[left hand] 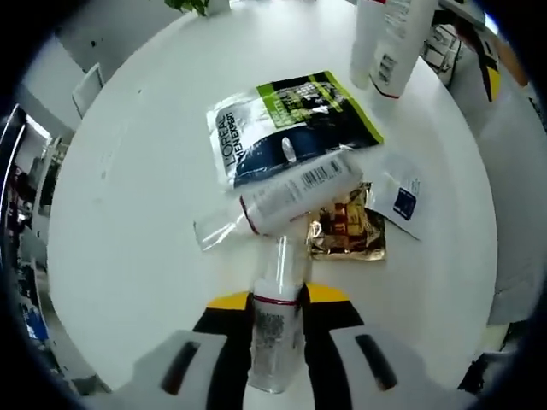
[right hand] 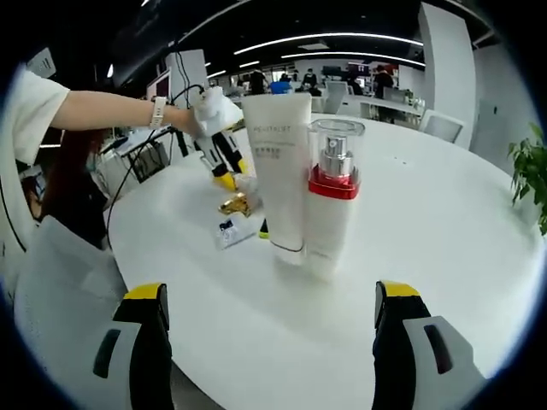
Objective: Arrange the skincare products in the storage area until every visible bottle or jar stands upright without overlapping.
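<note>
Left gripper (left hand: 275,354) fingers clamp a clear-capped plastic bottle (left hand: 275,329); right gripper (right hand: 269,342) fingers spread open at six o'clock below a smooth white tube (right hand: 280,171) on the glossy round counter (right hand: 444,222).

A round white table (right hand: 444,222) sits in an open office. A green plant (right hand: 532,175) stands at its edge, its leaves (left hand: 190,5) also at the top of the left gripper view. White chairs stand by the table: one chair (right hand: 443,126) beyond its far side, another chair (left hand: 88,87) near its rim. Long strip lights (right hand: 342,38) run across the dark ceiling (right hand: 282,21). Desks and people (right hand: 278,85) sit far behind, too small to describe. A wide white pillar (right hand: 449,64) rises at the right.
</note>
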